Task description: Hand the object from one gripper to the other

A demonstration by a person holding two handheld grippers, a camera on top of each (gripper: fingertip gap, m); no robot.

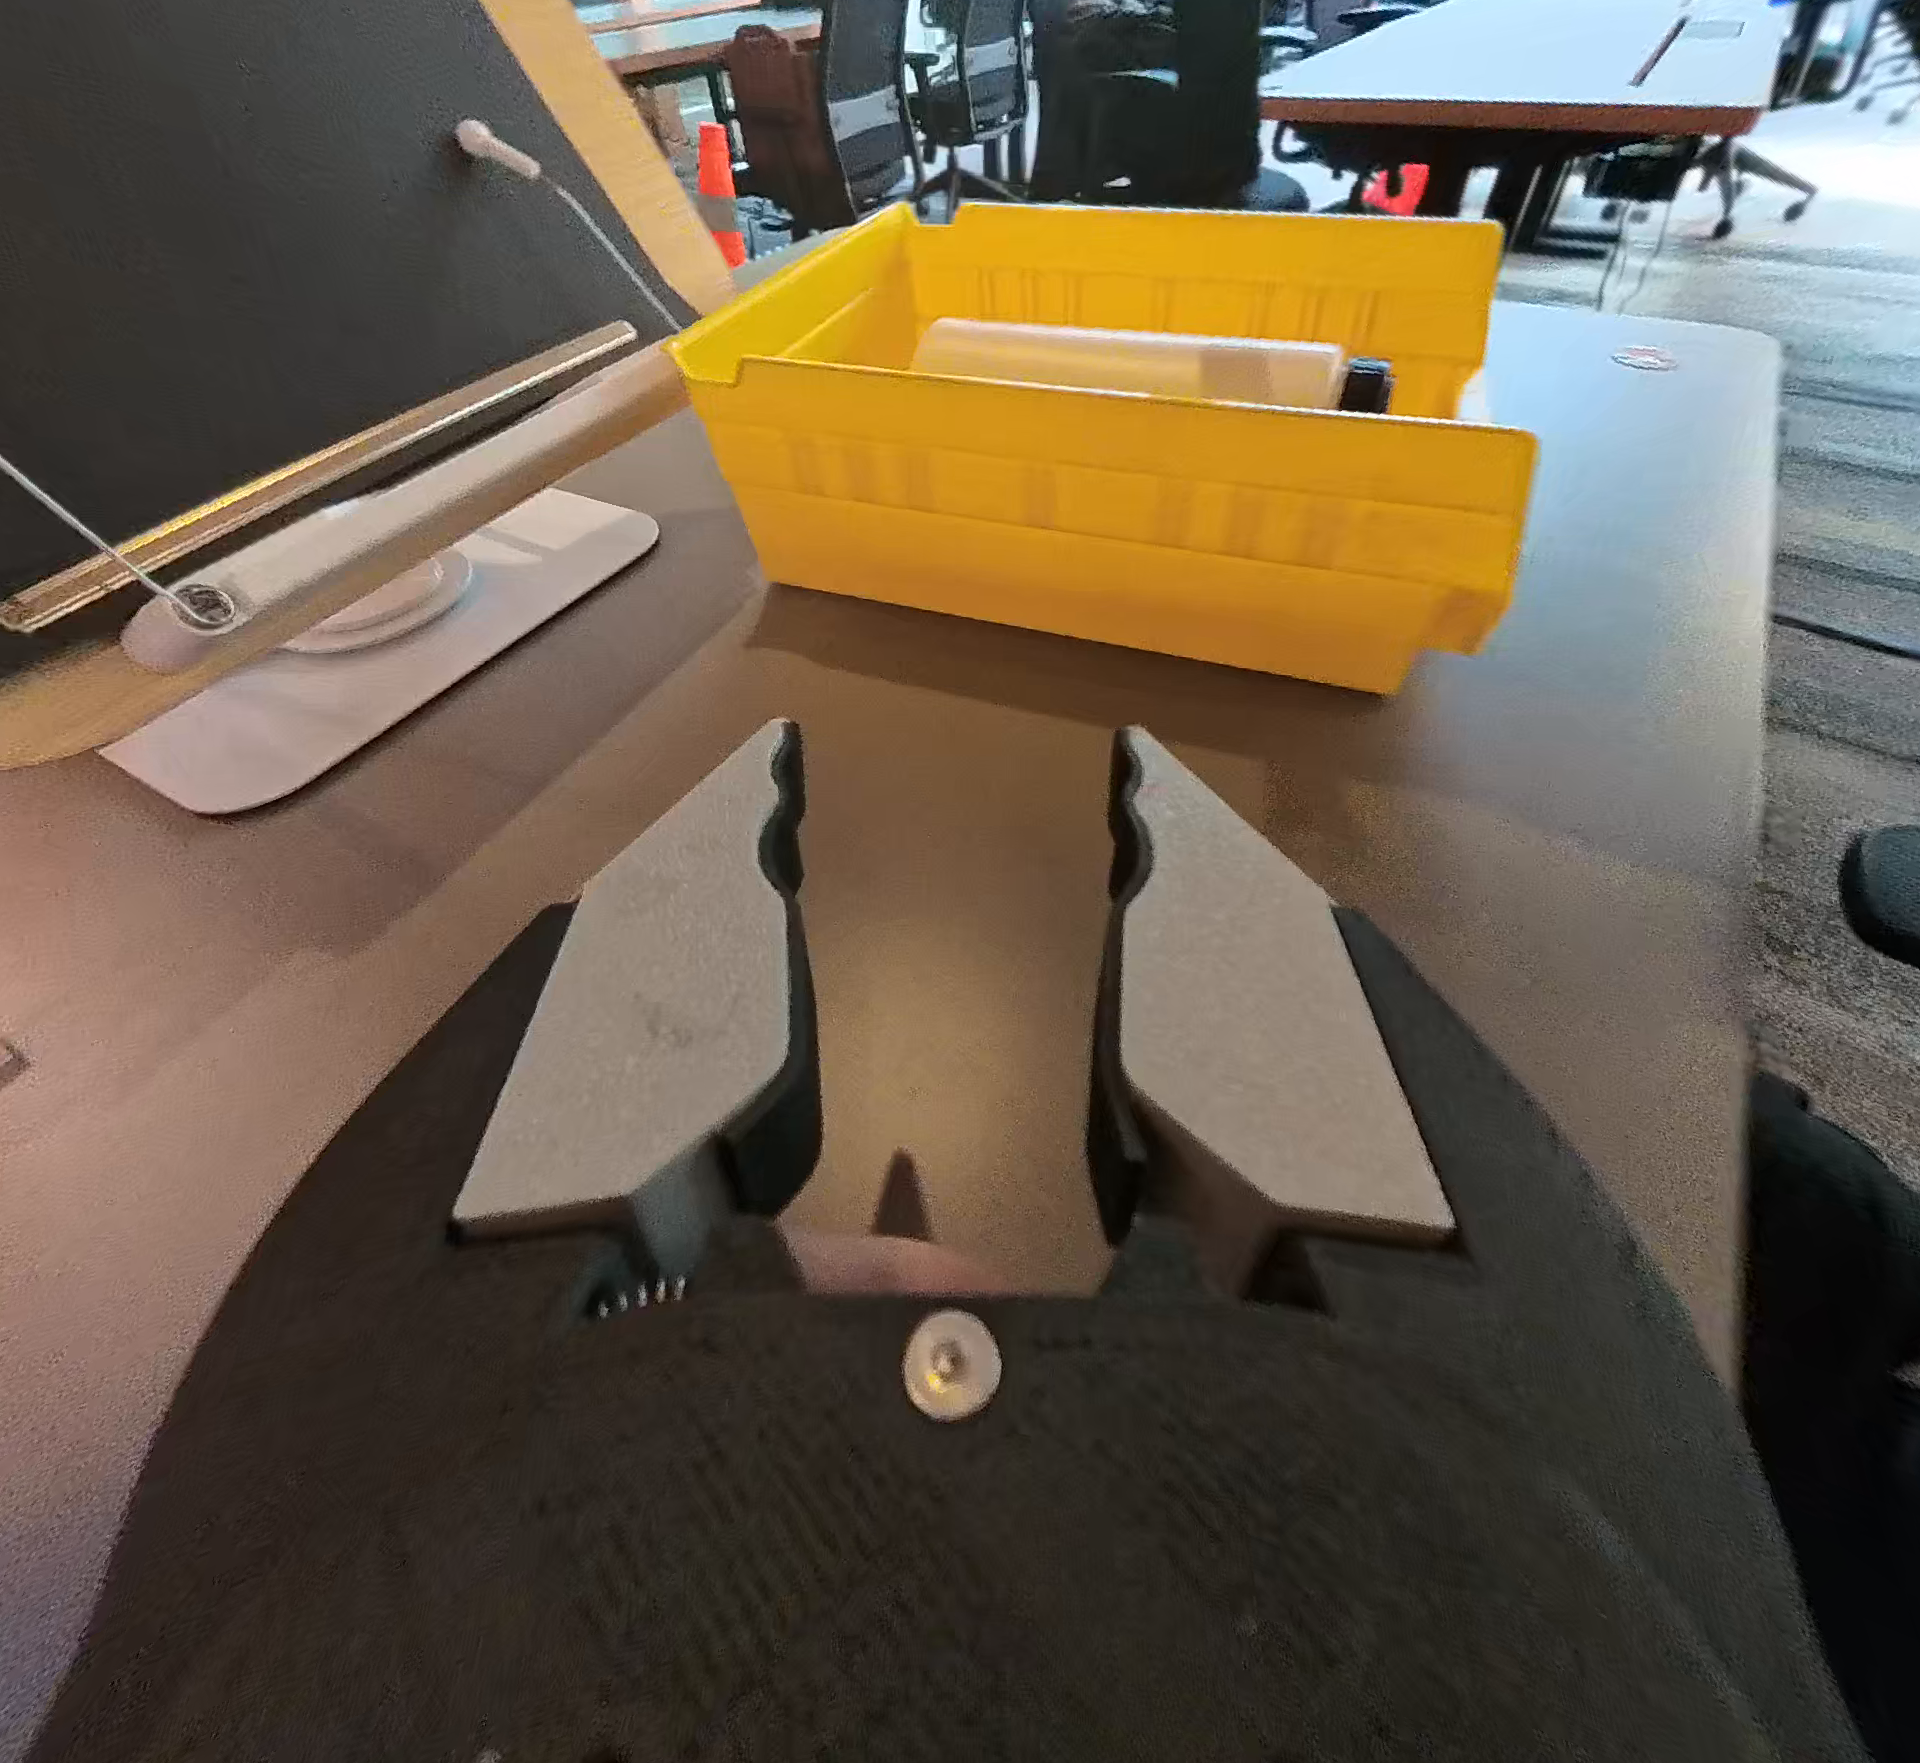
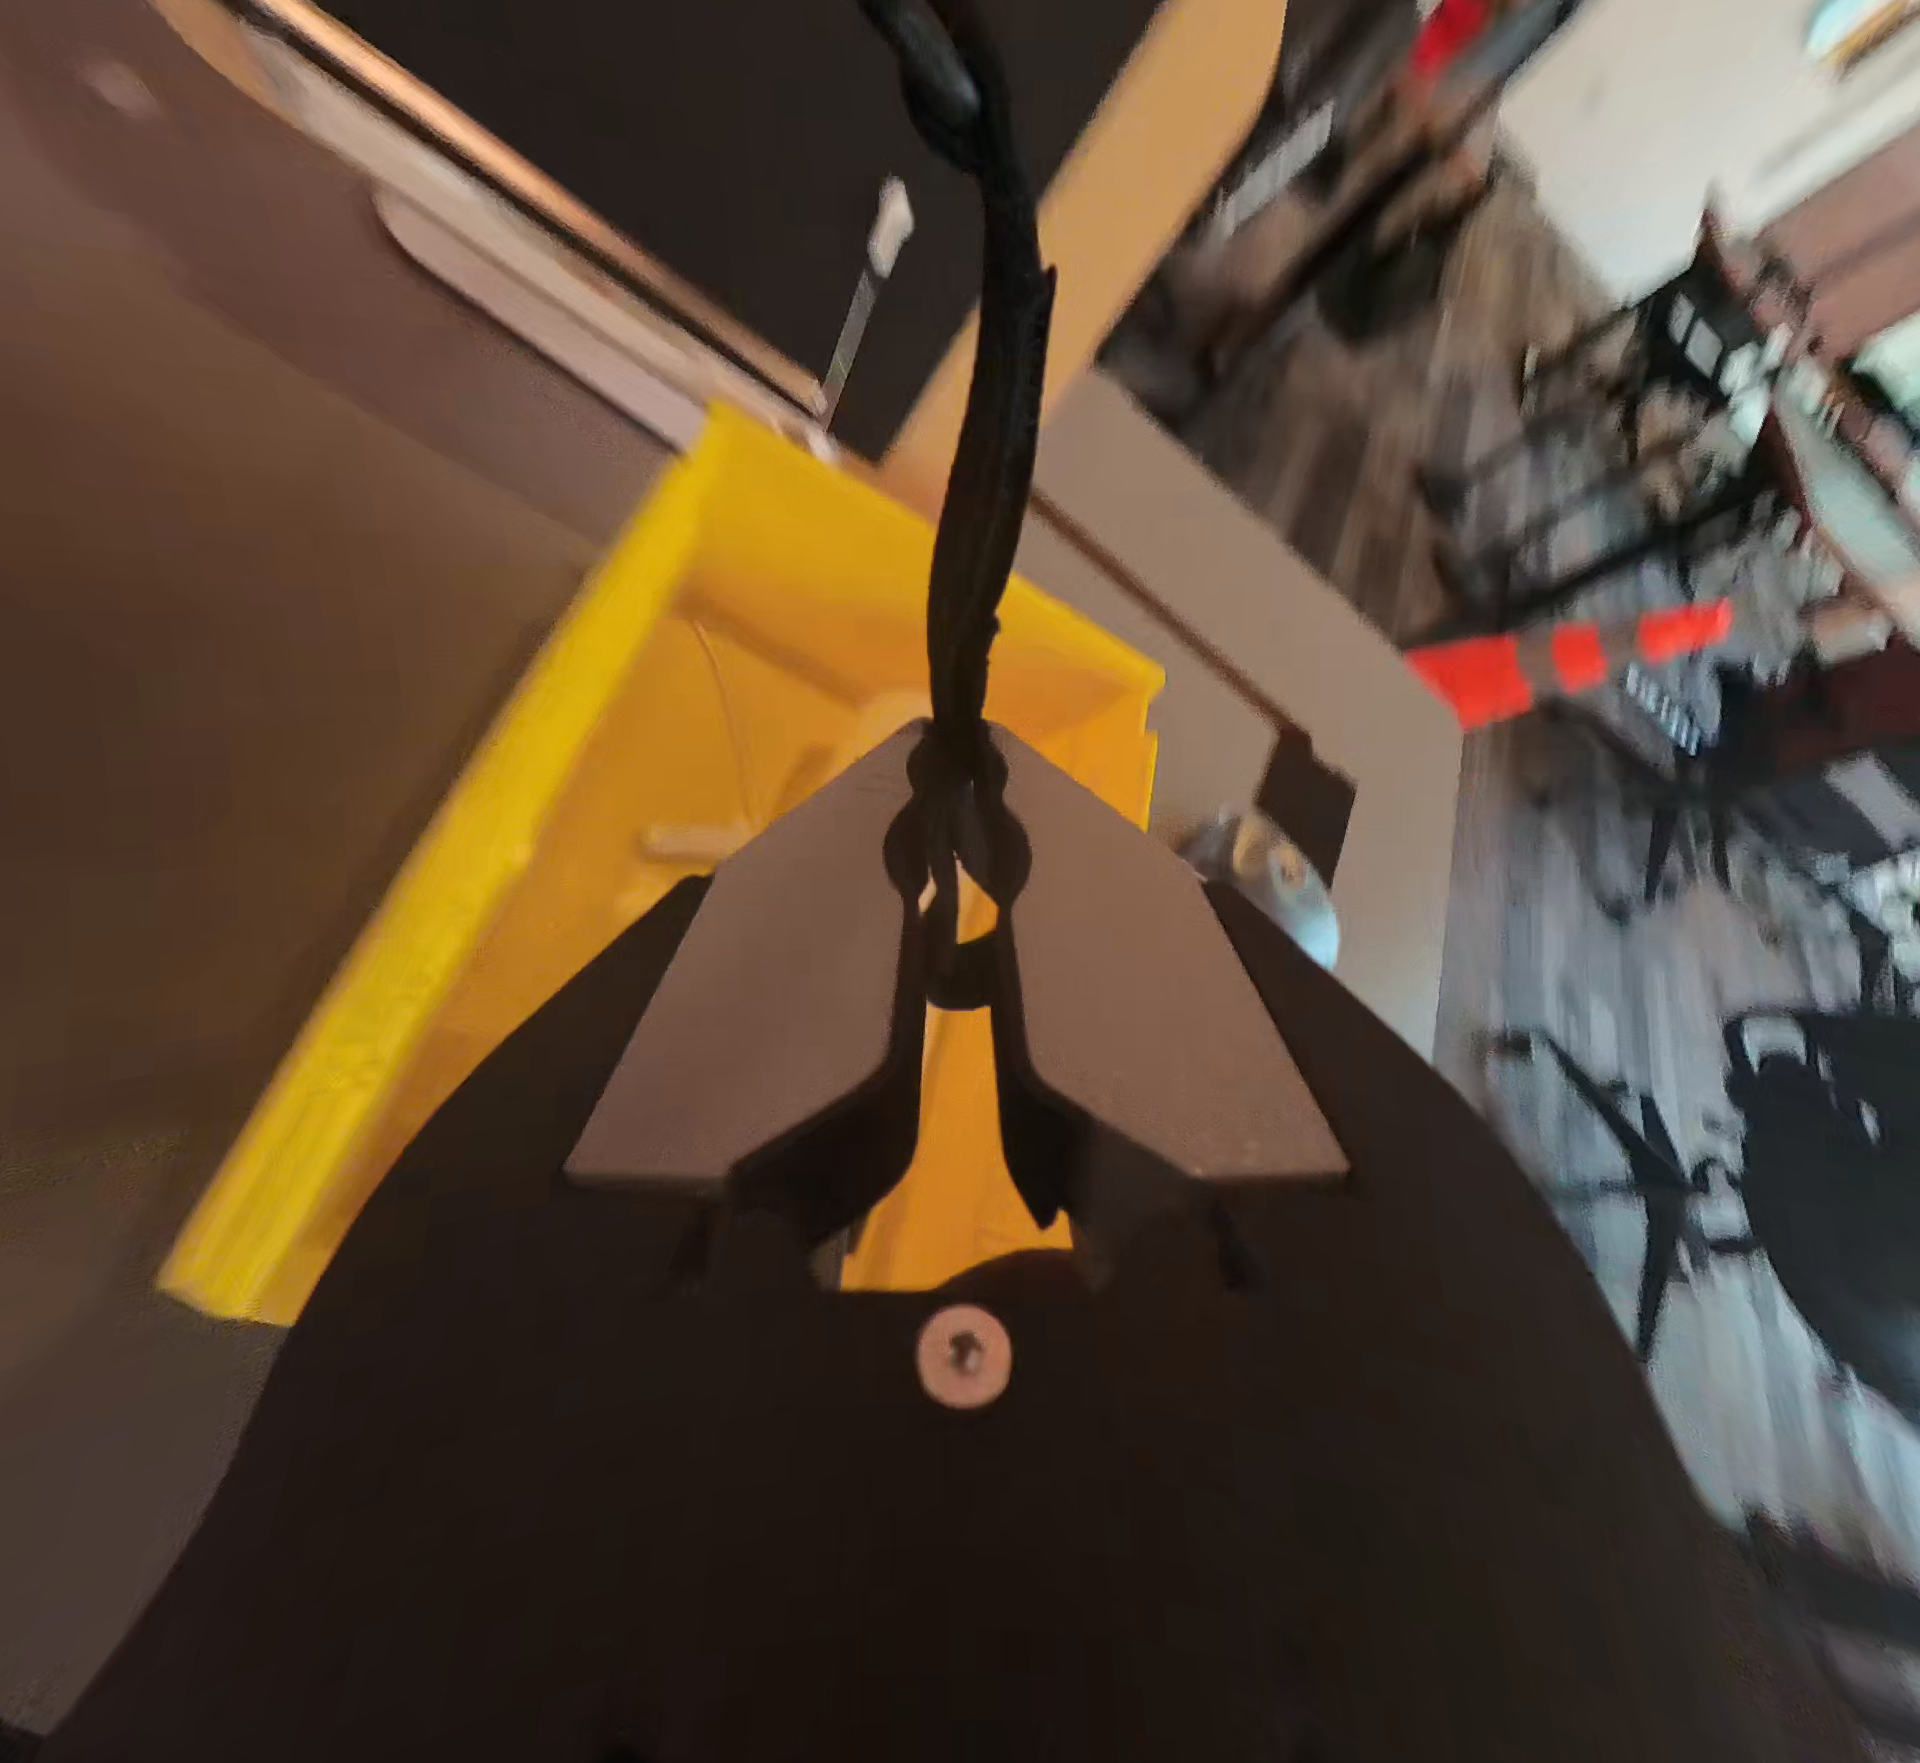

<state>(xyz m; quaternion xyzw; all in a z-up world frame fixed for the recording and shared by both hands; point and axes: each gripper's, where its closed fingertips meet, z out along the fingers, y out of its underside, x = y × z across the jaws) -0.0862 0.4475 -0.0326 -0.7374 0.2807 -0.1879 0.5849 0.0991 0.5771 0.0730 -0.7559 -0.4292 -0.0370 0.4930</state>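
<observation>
Here the right tool (image 2: 958, 757) is clamped on a black cord (image 2: 987, 425) that runs toward the top centre of its blurred view, above the yellow bin (image 2: 436, 934). The left tool (image 1: 956, 778) sits wide open and empty at lower centre over the brown surface (image 1: 1351, 830). A good handover likely means bringing the free length of cord squarely between the open fingers before the right lets go. The bare surface before the bin offers room; the dark panel (image 1: 208, 155) at upper left crowds that side.
</observation>
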